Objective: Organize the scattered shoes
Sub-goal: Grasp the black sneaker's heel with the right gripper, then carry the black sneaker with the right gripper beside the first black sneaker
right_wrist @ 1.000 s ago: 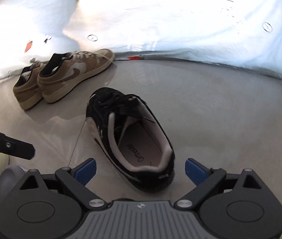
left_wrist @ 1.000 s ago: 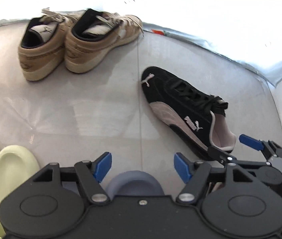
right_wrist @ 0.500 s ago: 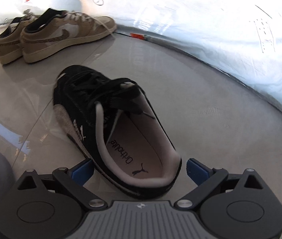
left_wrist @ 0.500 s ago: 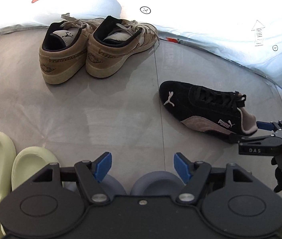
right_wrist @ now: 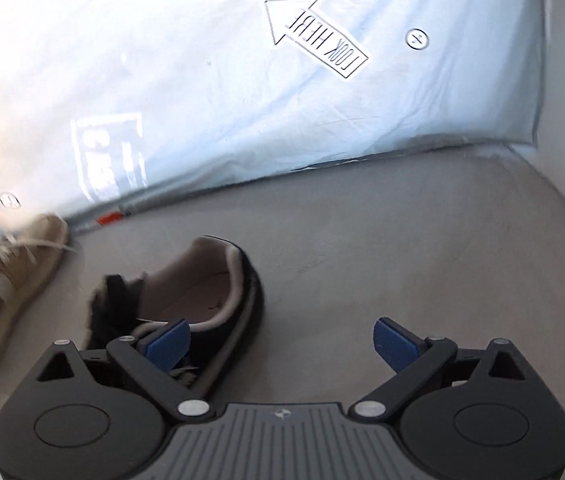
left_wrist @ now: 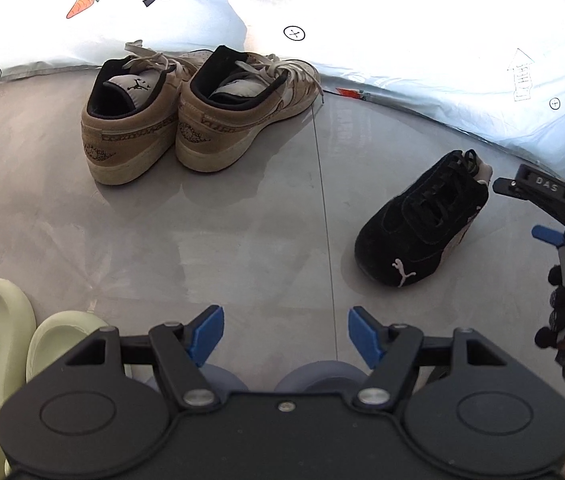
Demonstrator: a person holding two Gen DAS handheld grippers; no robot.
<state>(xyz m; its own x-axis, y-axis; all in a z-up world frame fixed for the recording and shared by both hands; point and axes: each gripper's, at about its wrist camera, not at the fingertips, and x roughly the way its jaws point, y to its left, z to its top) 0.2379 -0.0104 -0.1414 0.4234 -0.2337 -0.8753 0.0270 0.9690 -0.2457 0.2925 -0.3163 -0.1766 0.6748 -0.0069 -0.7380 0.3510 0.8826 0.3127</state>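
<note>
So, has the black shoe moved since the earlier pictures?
Yes. The black shoe has swung round, its toe away from the tan sneakers, toward the left gripper.

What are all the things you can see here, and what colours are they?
tan sneakers: two, tan and cream, side by side at the back by the sheet
black sneaker: one, black, alone on the right of the floor
slippers: two, pale green, front left
sheet: one, pale blue with printed symbols, along the back
floor: grey tile
left gripper: black, blue pads, open, empty
right gripper: black, blue pads, open, by the black sneaker
</note>
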